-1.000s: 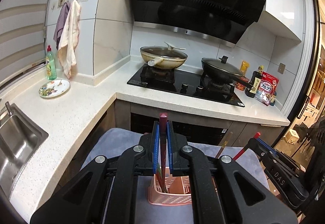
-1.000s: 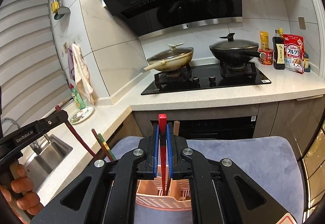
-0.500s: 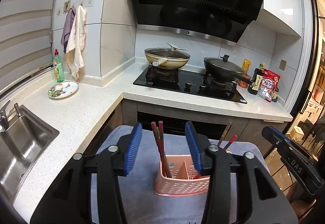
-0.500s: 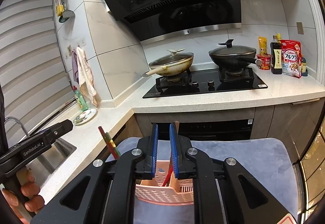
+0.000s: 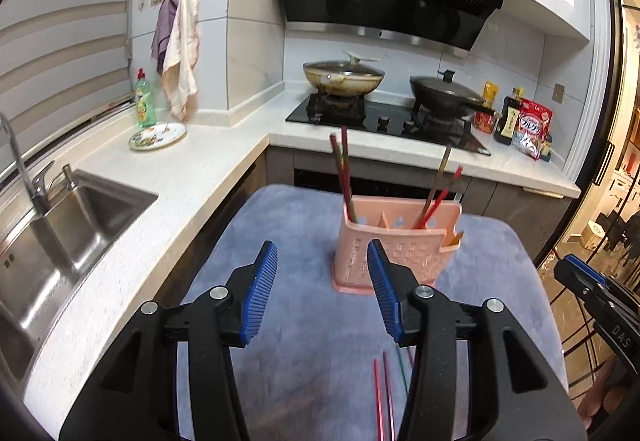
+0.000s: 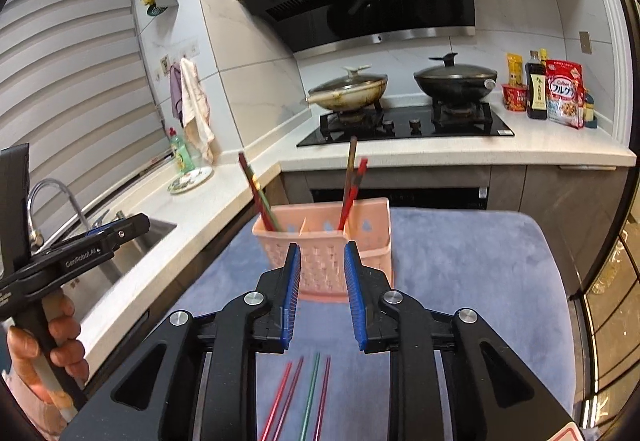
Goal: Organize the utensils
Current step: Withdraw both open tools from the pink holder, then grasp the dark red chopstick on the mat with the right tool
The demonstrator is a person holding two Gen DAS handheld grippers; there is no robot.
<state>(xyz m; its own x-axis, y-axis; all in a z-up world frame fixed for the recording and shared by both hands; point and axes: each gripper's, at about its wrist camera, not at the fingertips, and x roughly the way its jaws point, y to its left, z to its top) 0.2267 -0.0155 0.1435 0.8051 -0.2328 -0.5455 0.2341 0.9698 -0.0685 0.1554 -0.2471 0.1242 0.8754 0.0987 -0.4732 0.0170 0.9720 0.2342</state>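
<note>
A pink utensil holder (image 5: 394,241) (image 6: 328,245) stands upright on a blue-grey mat (image 5: 288,233) (image 6: 460,261). Chopsticks stand in its left compartment (image 5: 340,169) (image 6: 256,193) and in its right compartment (image 5: 440,185) (image 6: 352,185). Several loose red and green chopsticks lie on the mat near me (image 5: 384,397) (image 6: 300,397). My left gripper (image 5: 322,289) is open and empty, short of the holder. My right gripper (image 6: 320,293) is open and empty, just in front of the holder. Each gripper shows at the edge of the other's view (image 5: 592,297) (image 6: 80,249).
A white counter (image 5: 180,177) wraps round the left and back. A steel sink (image 5: 60,233) with tap is on the left. A hob holds two lidded pans (image 5: 344,75) (image 5: 444,91). A plate (image 5: 158,135), soap bottle and food packets (image 5: 532,125) stand on the counter.
Both grippers opened and let go of their chopsticks, which now stand in the holder. Both grippers drew back and up from the holder.
</note>
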